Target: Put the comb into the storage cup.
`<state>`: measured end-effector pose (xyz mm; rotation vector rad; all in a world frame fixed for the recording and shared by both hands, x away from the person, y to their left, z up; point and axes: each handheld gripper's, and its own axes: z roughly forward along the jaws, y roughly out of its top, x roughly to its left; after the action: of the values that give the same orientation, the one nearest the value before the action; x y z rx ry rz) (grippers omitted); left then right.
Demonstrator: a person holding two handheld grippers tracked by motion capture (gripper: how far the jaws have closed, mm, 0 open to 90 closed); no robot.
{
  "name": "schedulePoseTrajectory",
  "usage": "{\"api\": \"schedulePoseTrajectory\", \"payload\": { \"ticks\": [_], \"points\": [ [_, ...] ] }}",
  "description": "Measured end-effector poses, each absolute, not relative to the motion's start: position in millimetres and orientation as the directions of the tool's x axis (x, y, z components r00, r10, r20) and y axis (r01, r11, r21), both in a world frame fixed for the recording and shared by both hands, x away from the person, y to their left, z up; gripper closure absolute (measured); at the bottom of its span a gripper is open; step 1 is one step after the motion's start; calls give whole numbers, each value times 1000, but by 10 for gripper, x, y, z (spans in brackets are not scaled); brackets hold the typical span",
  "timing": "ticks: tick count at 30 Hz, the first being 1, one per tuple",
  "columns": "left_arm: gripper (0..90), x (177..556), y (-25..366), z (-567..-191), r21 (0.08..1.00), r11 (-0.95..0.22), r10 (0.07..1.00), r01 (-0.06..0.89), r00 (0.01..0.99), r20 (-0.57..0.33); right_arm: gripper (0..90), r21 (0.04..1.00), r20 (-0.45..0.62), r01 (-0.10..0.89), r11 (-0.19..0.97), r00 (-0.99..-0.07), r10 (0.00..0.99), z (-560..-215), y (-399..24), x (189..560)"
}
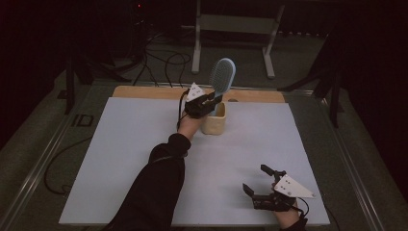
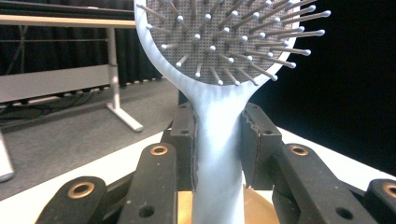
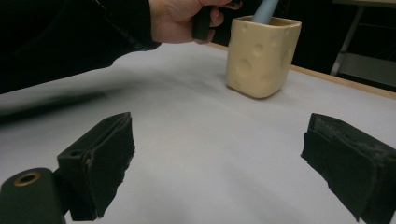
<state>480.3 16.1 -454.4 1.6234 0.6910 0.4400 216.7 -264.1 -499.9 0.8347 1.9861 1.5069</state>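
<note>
A pale blue hairbrush (image 1: 222, 77) stands upright with its handle (image 3: 264, 10) inside a cream, cheese-patterned cup (image 1: 214, 120) at the table's far middle. My left gripper (image 1: 210, 102) is shut on the brush's handle just above the cup's rim; in the left gripper view the handle (image 2: 218, 154) runs between the two black pads, bristles (image 2: 224, 37) facing the camera. My right gripper (image 1: 257, 180) rests open near the front right edge with nothing between its jaws. In the right gripper view the cup (image 3: 261, 56) stands beyond them, a hand (image 3: 180, 21) beside it.
The cup stands on a white sheet (image 1: 144, 144) that covers most of a wooden table (image 1: 144, 91). Cables (image 1: 163, 62) and a metal frame (image 1: 235, 29) lie on the floor beyond the far edge.
</note>
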Motion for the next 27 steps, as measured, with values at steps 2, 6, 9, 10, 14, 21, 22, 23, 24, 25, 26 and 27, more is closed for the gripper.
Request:
{"api": "schedulePoseTrajectory", "payload": {
  "ticks": [2, 6, 9, 10, 14, 21, 22, 23, 24, 25, 26, 27],
  "points": [
    [693, 4795, 153, -4553, 979, -81, 668, 187, 739, -86, 88, 966, -31, 168, 199, -684, 729, -4998, -2638, 2166],
    [584, 4800, 152, -4542, 972, -68, 671, 224, 731, -121, 88, 965, -34, 167, 202, -684, 728, -4998, -2637, 2166],
    [169, 4819, 213, -4504, 965, -60, 651, 254, 743, -155, 88, 965, -34, 167, 202, -685, 728, -4999, -2637, 2166],
    [95, 4819, 213, -4504, 965, -60, 651, 254, 743, -155, 88, 965, -34, 167, 202, -685, 728, -4999, -2637, 2166],
    [0, 4811, 246, -4472, 963, -84, 626, 258, 765, -150, 88, 965, -36, 166, 203, -685, 728, -4999, -2634, 2167],
    [0, 4763, 211, -4434, 953, -139, 597, 271, 791, -138, 88, 965, -37, 165, 205, -685, 728, -4998, -2627, 2164],
    [0, 4766, 214, -4429, 948, -134, 588, 289, 793, -158, 88, 965, -38, 165, 205, -685, 728, -4998, -2627, 2164],
    [0, 4766, 214, -4429, 948, -134, 588, 289, 793, -158, 88, 965, -38, 165, 205, -685, 728, -4998, -2627, 2164],
    [0, 4762, 215, -4426, 947, -138, 592, 289, 791, -155, 88, 965, -38, 164, 206, -685, 728, -4999, -2627, 2164],
    [0, 4756, 216, -4426, 948, -140, 585, 286, 796, -154, 88, 965, -39, 164, 206, -685, 727, -4999, -2628, 2166],
    [0, 4748, 211, -4423, 948, -161, 598, 276, 791, -129, 88, 965, -40, 163, 207, -686, 727, -5000, -2627, 2167],
    [0, 4747, 217, -4421, 948, -159, 588, 277, 798, -134, 88, 965, -40, 163, 207, -685, 727, -5000, -2626, 2168]
  ]
}}
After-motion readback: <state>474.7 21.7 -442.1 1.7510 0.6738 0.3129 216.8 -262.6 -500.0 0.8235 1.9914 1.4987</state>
